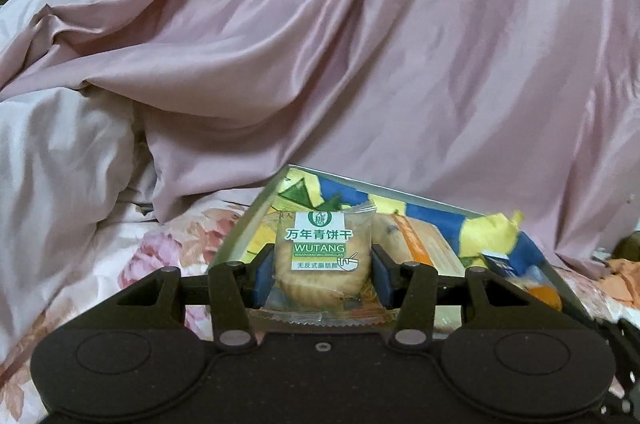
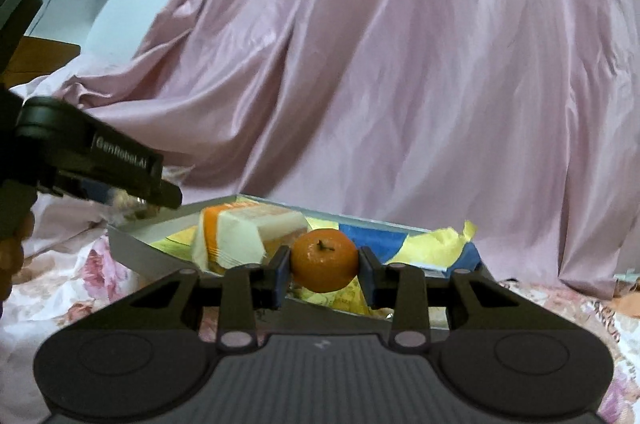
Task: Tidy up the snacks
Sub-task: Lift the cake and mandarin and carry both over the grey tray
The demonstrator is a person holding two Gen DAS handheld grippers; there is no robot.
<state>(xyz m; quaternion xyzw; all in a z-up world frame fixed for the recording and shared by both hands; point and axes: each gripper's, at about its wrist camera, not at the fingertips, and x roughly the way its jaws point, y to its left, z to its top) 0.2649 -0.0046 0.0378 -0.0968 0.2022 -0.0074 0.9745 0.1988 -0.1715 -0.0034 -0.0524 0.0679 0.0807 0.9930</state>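
The left gripper (image 1: 322, 270) is clamped on a clear-wrapped biscuit packet (image 1: 322, 256), its blue pads pressing the packet's two sides so the green-and-white label faces the camera; it hangs just above the near edge of a shallow grey tray (image 1: 240, 228), probably on its way in, since the tray looks like the snacks' gathering place. The right gripper (image 2: 323, 270) is closed on a small mandarin (image 2: 324, 260), stem up, squeezed across its round waist, the firmest hold for a smooth ball; it too hovers at the tray's (image 2: 132, 244) near rim. Inside the tray lie a crinkled yellow-and-blue wrapper (image 2: 432, 248) at the right and a blocky cream-and-orange packet (image 2: 240, 236) at the left. The tray rests on a soft floral sheet (image 1: 160, 244), an uneven bed that may tip it; glossy pink fabric (image 1: 360, 43) rises in folds at the far side.
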